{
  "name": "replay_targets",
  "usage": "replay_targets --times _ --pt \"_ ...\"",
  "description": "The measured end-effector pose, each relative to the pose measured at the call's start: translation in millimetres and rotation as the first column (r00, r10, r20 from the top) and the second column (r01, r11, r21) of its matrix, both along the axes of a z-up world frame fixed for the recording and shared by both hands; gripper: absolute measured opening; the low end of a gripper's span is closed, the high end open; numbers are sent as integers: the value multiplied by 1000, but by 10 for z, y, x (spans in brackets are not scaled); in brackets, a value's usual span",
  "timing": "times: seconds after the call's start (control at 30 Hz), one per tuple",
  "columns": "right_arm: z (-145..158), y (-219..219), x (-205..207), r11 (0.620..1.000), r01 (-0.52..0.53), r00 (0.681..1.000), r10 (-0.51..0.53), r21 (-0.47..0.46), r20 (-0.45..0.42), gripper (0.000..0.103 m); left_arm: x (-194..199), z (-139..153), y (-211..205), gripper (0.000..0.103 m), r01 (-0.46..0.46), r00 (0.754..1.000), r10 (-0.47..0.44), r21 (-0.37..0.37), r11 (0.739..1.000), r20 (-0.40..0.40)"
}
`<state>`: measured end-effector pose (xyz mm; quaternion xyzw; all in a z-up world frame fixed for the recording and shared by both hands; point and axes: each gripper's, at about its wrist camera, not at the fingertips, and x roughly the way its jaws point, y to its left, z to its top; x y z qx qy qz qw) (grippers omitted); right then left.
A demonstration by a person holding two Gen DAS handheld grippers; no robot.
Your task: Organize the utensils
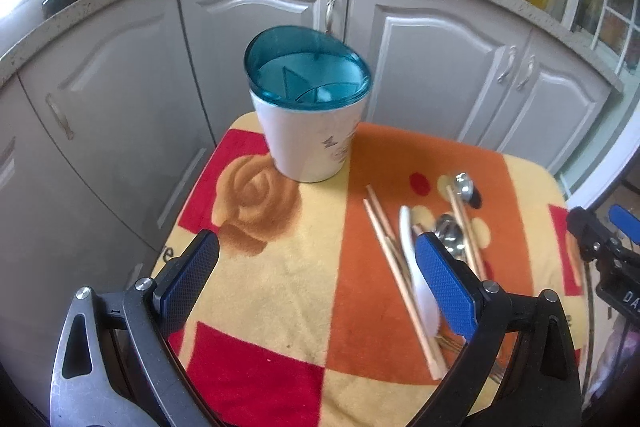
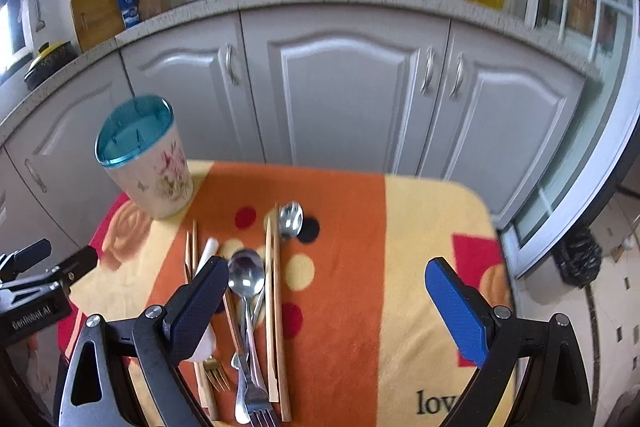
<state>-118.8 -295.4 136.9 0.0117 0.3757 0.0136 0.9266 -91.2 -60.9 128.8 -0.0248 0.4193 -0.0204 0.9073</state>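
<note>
Grey kitchen cabinets [image 2: 344, 87] stand behind a small worktop covered by an orange, yellow and red fleece blanket [image 2: 344, 267], printed "lov" at its near edge. We hold the left gripper [image 1: 316, 267] with fingers spread wide, gripping nothing; likewise the right gripper [image 2: 328, 287], released and empty. Wooden chopsticks [image 2: 274, 307], steel spoons [image 2: 245, 277], forks [image 2: 216, 371] and a white spoon [image 1: 416, 267] lie loose on the blanket. A white floral utensil holder with teal divided insert [image 1: 308, 107] stands upright at the far left. The left gripper's body reads "GenRobot.AI".
</note>
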Motion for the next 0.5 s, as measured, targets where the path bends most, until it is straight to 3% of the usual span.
replay_targets --times 0.5 --pt "222 154 -23 1000 -16 999 16 -11 33 99 -244 232 -196 99 -16 998 18 -22 1000 63"
